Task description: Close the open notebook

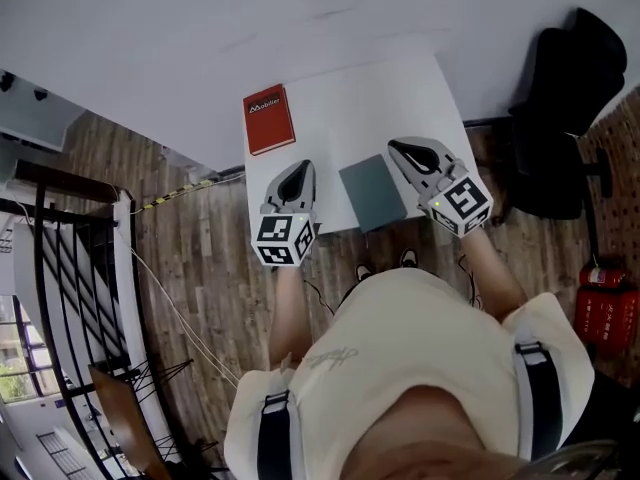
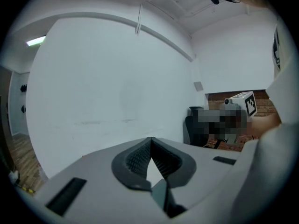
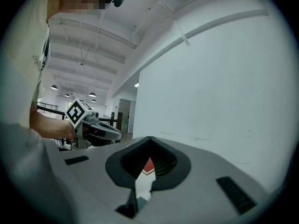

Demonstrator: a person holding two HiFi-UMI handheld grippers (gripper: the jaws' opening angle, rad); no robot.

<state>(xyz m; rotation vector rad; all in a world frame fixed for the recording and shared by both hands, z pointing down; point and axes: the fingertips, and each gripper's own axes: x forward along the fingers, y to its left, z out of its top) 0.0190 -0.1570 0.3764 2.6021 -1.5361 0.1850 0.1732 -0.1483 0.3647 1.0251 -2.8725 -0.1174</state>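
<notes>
So we've got the left gripper [image 1: 302,166] pinched tight at the tips with nothing in it, and the right gripper [image 1: 399,147] is the same, clamped on air. Both hover over the near edge of the white table [image 1: 330,98]. The grey-green notebook [image 1: 372,192] lies flat between them, just beside the right one, cover down. Ahead of the left one, well apart, sits a red book [image 1: 268,118], also closed.
</notes>
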